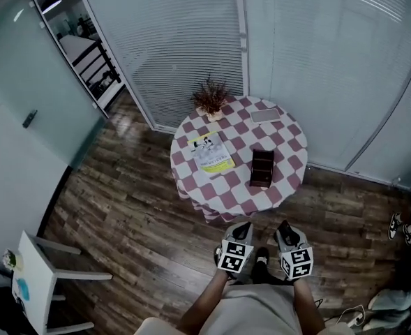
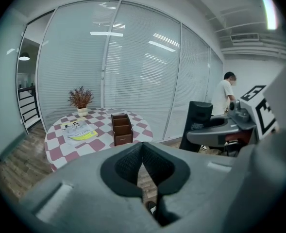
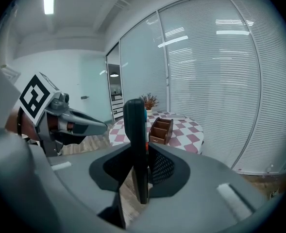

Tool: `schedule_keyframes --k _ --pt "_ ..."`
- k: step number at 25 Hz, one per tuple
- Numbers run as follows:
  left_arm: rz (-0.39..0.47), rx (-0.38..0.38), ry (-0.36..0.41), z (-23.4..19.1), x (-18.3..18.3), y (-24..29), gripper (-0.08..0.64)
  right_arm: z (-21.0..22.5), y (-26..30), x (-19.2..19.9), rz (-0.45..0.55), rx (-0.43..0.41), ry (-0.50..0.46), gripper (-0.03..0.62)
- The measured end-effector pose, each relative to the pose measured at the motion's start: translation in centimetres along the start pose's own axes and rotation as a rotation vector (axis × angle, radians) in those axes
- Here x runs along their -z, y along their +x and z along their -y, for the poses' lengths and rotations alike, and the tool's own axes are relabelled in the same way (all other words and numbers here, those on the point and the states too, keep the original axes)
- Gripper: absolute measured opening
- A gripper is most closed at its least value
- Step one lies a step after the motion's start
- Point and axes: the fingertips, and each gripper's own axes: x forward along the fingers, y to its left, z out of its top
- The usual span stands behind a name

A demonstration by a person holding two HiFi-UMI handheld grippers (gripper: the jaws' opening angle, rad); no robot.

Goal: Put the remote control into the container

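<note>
While jaws grip remote control [image 3: 134, 130], container [image 3: 161, 130] ahead

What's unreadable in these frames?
Remote: right gripper view, edge-on in the jaws; buttons unreadable.
Container: head view, small and dark; left gripper view, its walls hide the insides.
Booklet: print too small in every view.
Flat grey thing at the table's far side: too small to name.

I see a round checkered table [image 1: 290, 147] mid-frame. It carries a plant [image 1: 210, 101], a booklet [image 1: 212, 153], a brown container [image 1: 262, 167] and a grey pad [image 1: 266, 115]
</note>
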Motion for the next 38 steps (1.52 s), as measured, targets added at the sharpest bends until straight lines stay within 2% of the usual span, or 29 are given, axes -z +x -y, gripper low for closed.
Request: schedule_keyframes --k 5,8,11,18,25,38 --pt "-0.021 -0.004 0.004 0.1 0.6 0.0 0.006 -0.3 0.8 1.1 -0.046 -0.02 -0.005 0.086" --pt "-0.033 -0.008 0.0 -0.1 0.6 0.6 0.006 0.0 1.1 0.7 -0.038 -0.029 -0.009 0.086" --pt "-0.031 -0.009 -0.016 -0.5 0.3 1.1 0.006 0.4 1.5 0.1 -0.018 -0.041 -0.004 0.086" --pt "-0.032 -0.028 -0.018 -0.9 -1.0 2.3 0.006 2.1 3.0 0.1 -0.068 -0.026 0.009 0.086" --pt "-0.026 -0.047 -0.029 -1.3 -1.5 3.2 0.006 2.7 4.0 0.4 -0.095 -0.053 0.002 0.086" --pt "-0.047 -0.08 -0.06 -1.6 -3.3 5.1 0.006 4.9 5.0 -1.7 -0.059 -0.099 -0.022 0.086"
